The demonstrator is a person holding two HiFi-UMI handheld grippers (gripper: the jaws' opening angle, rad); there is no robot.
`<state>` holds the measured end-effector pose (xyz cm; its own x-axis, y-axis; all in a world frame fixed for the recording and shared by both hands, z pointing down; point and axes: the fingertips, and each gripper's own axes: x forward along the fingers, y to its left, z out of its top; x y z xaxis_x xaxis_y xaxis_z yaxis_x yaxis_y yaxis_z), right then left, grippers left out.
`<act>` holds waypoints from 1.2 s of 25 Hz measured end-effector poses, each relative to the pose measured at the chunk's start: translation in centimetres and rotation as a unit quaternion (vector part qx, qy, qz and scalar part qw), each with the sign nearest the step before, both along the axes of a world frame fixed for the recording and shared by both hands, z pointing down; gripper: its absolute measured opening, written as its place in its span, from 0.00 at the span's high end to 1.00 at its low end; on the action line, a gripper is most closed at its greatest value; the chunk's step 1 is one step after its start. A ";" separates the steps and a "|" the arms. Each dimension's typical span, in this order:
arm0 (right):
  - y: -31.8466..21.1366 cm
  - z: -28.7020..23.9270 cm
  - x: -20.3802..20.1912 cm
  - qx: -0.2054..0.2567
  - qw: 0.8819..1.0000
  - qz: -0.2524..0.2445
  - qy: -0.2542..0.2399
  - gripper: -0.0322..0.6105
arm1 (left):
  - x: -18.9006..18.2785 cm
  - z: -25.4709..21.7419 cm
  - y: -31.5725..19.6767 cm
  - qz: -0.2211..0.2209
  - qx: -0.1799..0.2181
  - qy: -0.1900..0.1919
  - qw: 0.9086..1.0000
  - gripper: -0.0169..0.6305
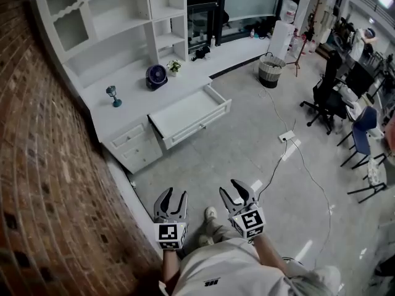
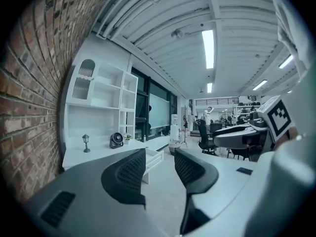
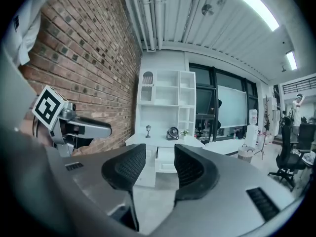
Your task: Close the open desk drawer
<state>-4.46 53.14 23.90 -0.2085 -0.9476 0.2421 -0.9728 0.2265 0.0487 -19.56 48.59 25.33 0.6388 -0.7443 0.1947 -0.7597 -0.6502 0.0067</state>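
Observation:
The white desk [image 1: 123,97] stands against the brick wall, and its wide drawer [image 1: 191,115] is pulled out over the floor. The drawer [image 2: 154,158] shows far off between the left jaws, and the drawer [image 3: 166,161] also shows between the right jaws. My left gripper [image 1: 172,198] and right gripper [image 1: 237,191] are held low near the person's body, a few steps from the desk. Both stand open with nothing between their fingers.
A small fan [image 1: 156,76], a potted plant [image 1: 174,66] and a little lamp [image 1: 113,95] stand on the desk top. A smaller drawer unit [image 1: 137,145] sits left of the open drawer. A cable and power strip [image 1: 286,136] lie on the floor; office chairs [image 1: 327,97] stand at right.

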 end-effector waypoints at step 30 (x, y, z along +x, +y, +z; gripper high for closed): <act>-19.8 2.5 11.9 -0.005 1.000 0.011 -0.024 0.69 | 12.3 1.2 -18.7 0.005 0.009 -0.041 0.999 0.69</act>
<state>7.47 33.33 26.38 -0.1994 -0.9498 0.2410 -0.9787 0.2054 0.0000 -7.30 29.90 26.57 0.6289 -0.7418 0.2329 -0.7506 -0.6574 -0.0672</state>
